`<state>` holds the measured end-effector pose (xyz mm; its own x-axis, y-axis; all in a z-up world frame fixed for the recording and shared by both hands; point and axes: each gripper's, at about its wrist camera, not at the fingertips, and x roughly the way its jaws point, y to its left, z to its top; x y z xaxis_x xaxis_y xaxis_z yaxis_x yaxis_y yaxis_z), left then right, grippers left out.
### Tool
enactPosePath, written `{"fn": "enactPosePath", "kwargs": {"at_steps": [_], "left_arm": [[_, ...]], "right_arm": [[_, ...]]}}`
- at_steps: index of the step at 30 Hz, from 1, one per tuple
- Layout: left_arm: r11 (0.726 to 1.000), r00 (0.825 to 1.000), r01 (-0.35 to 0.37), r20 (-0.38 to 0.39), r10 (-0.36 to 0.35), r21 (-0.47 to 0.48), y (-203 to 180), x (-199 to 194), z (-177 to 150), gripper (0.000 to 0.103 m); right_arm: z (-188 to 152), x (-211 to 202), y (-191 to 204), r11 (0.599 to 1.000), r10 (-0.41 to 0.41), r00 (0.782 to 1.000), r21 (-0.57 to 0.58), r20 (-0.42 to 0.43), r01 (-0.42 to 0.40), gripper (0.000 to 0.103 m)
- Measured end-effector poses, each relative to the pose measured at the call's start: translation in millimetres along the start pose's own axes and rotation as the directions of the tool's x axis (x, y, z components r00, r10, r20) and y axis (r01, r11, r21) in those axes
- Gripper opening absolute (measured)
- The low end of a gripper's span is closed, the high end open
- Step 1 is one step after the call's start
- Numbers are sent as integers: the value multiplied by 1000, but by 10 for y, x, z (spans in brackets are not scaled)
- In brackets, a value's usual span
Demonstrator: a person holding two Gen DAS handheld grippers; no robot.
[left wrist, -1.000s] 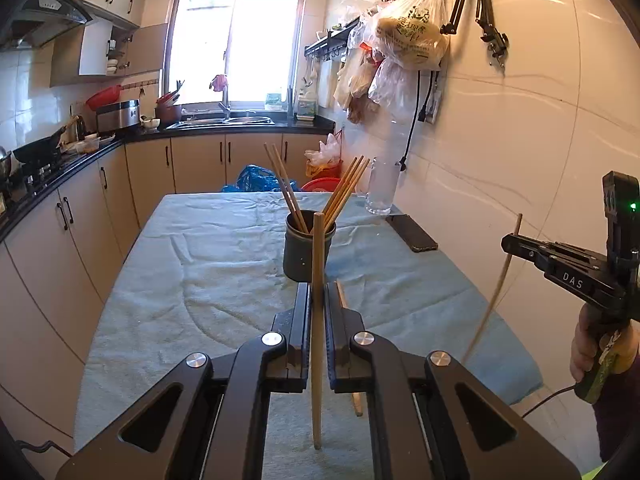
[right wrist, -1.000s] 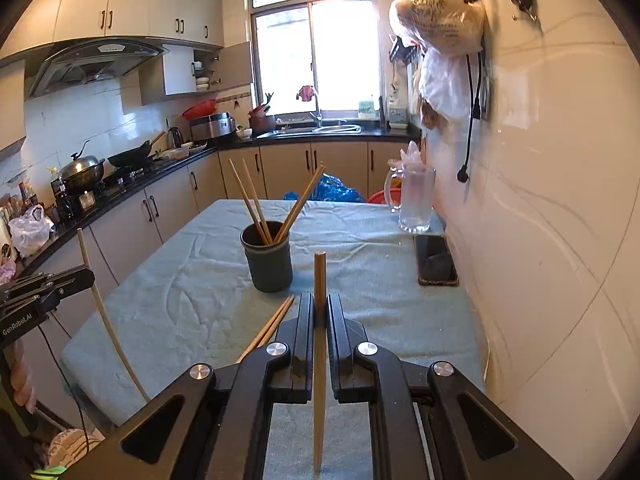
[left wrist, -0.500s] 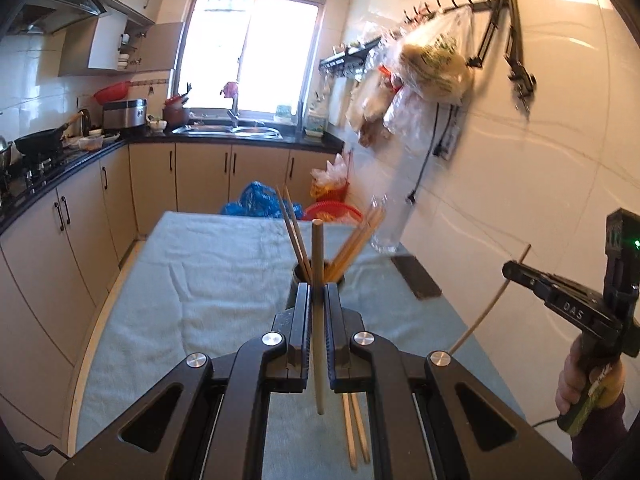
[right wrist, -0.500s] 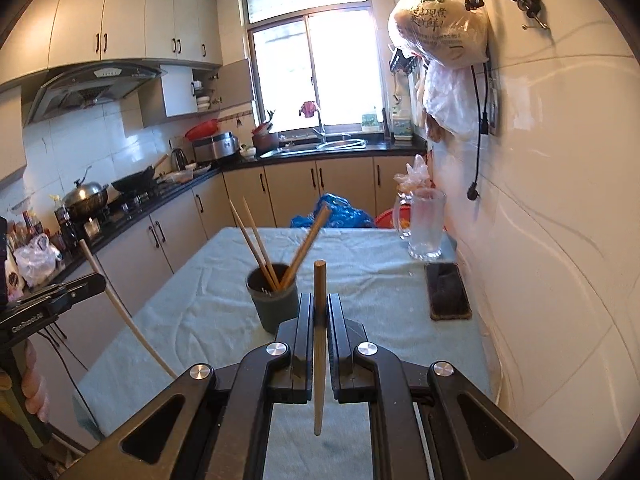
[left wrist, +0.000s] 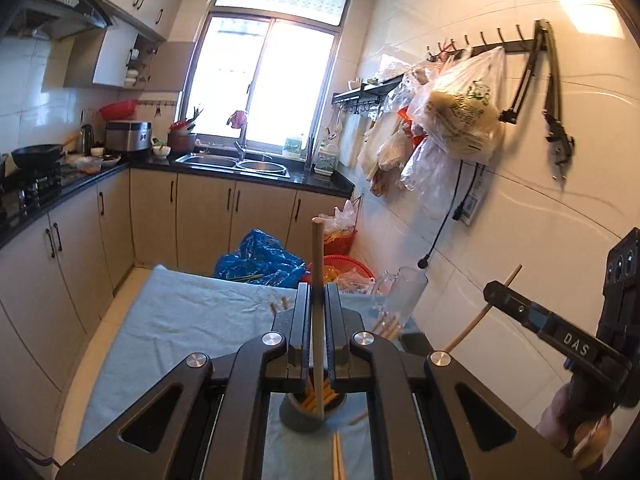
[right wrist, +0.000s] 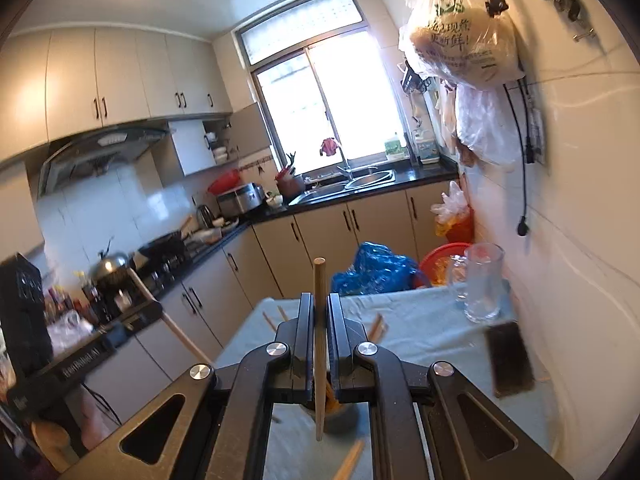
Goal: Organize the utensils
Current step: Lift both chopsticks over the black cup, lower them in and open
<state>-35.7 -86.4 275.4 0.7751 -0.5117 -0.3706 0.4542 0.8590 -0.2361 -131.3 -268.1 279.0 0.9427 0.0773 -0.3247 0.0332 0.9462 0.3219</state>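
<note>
Both hand-held grippers are now sitting higher and closer to the cup than 1 second ago, when the cup was standing well ahead of them on the cloth. The left hand-held gripper [left wrist: 318, 320] is clenched on 1 chopstick [left wrist: 317, 276], held upright, with its lower tip hanging over the mouth of the dark cup [left wrist: 308, 410]. The right hand-held gripper [right wrist: 320, 328] is likewise clenched on its own chopstick [right wrist: 319, 300], whose tip is hanging at the cup's [right wrist: 340, 416] rim.

Risk: both sticks are heading for the same small opening, already crowded with chopsticks, so they could be knocking against each other or against the leaning sticks, tipping the cup. A tip landing on the rim could be skidding outside onto the cloth. Releasing too high could let a stick bounce out.

More loose chopsticks [left wrist: 338, 456] are lying on the surface [left wrist: 180, 320] just in front of the cup, and it is covered by a pale blue cloth. A glass mug [right wrist: 482, 284] and a phone [right wrist: 510, 356] are sitting near the tiled wall. Beyond are cabinets, a sink under a bright window, a stove and hanging plastic bags.
</note>
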Motion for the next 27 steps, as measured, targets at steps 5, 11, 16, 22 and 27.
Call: {"fn": "enactPosePath", "kwargs": {"at_steps": [5, 11, 16, 22, 27], "left_arm": [[999, 1000, -11, -25, 11, -32, 75, 509, -42, 6], [996, 990, -40, -137, 30, -76, 264, 949, -341, 6], [996, 988, -41, -153, 28, -83, 338, 950, -443, 6], [994, 992, -34, -128, 21, -106, 419, 625, -439, 32], [992, 995, -47, -90, 36, -114, 484, 232, -532, 37]], "right_arm": [[-11, 414, 68, 999, -43, 999, -30, 3, 43, 7], [-263, 961, -11, 998, -58, 990, -30, -131, 54, 7], [-400, 1268, -73, 998, -54, 978, -26, -203, 50, 7], [-459, 1595, -96, 999, -34, 963, 0, -269, 35, 8], [-439, 1802, -90, 1000, 9, 948, 23, -319, -2, 10]]}}
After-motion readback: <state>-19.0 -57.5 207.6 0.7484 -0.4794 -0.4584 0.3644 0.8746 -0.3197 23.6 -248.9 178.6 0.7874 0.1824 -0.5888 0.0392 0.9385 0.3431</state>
